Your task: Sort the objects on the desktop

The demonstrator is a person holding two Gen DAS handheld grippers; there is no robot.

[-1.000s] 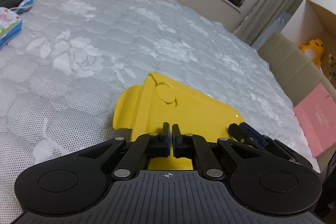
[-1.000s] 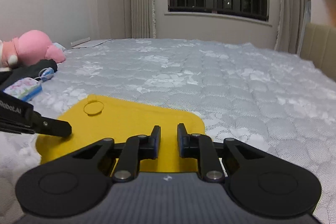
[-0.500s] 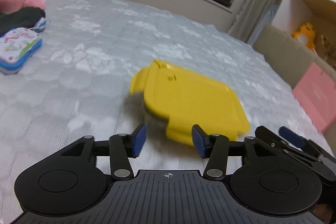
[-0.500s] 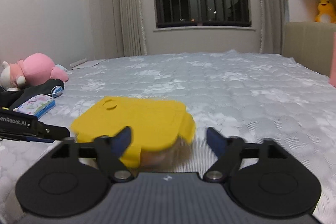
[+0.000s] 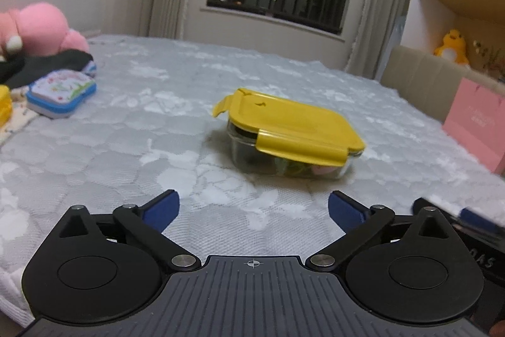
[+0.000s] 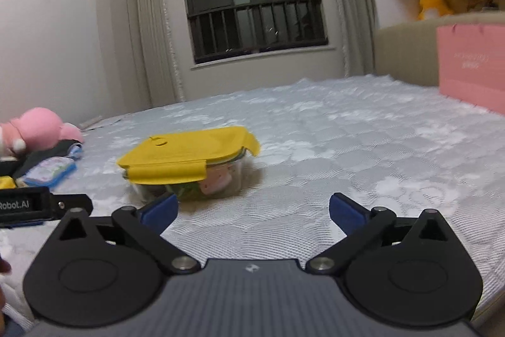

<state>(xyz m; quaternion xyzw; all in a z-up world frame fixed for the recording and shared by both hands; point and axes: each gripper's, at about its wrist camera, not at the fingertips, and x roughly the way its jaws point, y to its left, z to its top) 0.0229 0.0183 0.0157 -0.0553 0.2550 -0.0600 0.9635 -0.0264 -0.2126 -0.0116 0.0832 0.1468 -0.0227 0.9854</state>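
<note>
A clear glass container with a yellow lid (image 5: 293,128) sits on the grey quilted mattress (image 5: 157,128), with pink and green items inside; it also shows in the right wrist view (image 6: 189,157). The lid's side flaps stick out loose. My left gripper (image 5: 252,207) is open and empty, a short way in front of the container. My right gripper (image 6: 252,209) is open and empty, also in front of it and to its right. The left gripper's body (image 6: 41,206) shows at the left edge of the right wrist view.
A blue-rimmed patterned case (image 5: 61,92), black cloth (image 5: 47,65) and a pink plush toy (image 5: 41,30) lie at the mattress's left side. A pink box (image 5: 473,122) and a beige headboard (image 5: 419,78) stand at the right. A window wall is beyond.
Both grippers opened, let go of the yellow lid and pulled back from the container. The container now stands alone on the mattress.
</note>
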